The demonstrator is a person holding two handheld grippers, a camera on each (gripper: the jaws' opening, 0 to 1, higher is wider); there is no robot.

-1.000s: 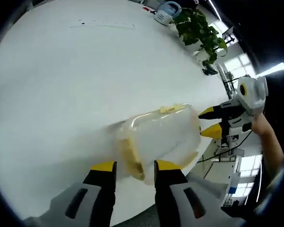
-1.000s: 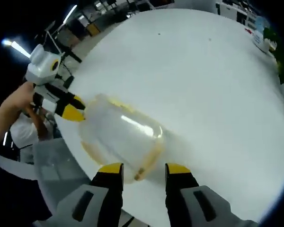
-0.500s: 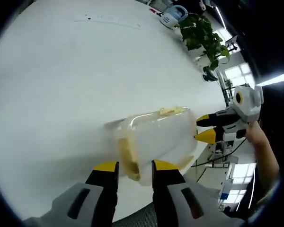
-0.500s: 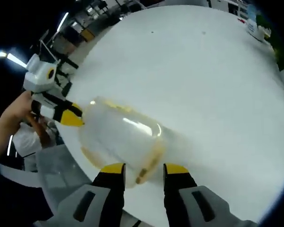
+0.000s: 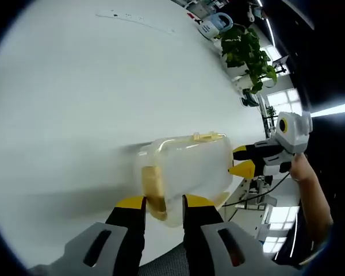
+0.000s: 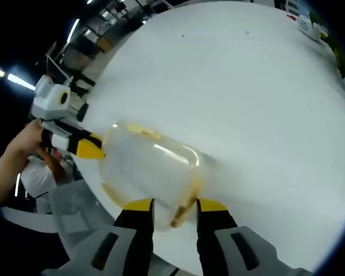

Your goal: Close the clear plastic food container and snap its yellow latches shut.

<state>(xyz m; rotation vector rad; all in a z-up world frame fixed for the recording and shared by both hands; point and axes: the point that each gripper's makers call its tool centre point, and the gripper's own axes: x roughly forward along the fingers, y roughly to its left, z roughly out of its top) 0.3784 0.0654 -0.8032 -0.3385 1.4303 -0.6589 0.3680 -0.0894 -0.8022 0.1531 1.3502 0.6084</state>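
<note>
A clear plastic container (image 5: 187, 167) with yellow latches (image 5: 155, 192) lay on a white bench (image 5: 75, 86), near its edge, between two claws. The left claw (image 5: 161, 202) straddled one end latch, jaws parted, not yet pinching. The right claw (image 6: 171, 203) straddled the opposite latch (image 6: 184, 210) likewise, jaws apart. The container looked empty. It seemed light, stiff and slippery, so it would likely slide unless squeezed from both ends at the latches. A potted plant (image 5: 244, 49) stood far off.
</note>
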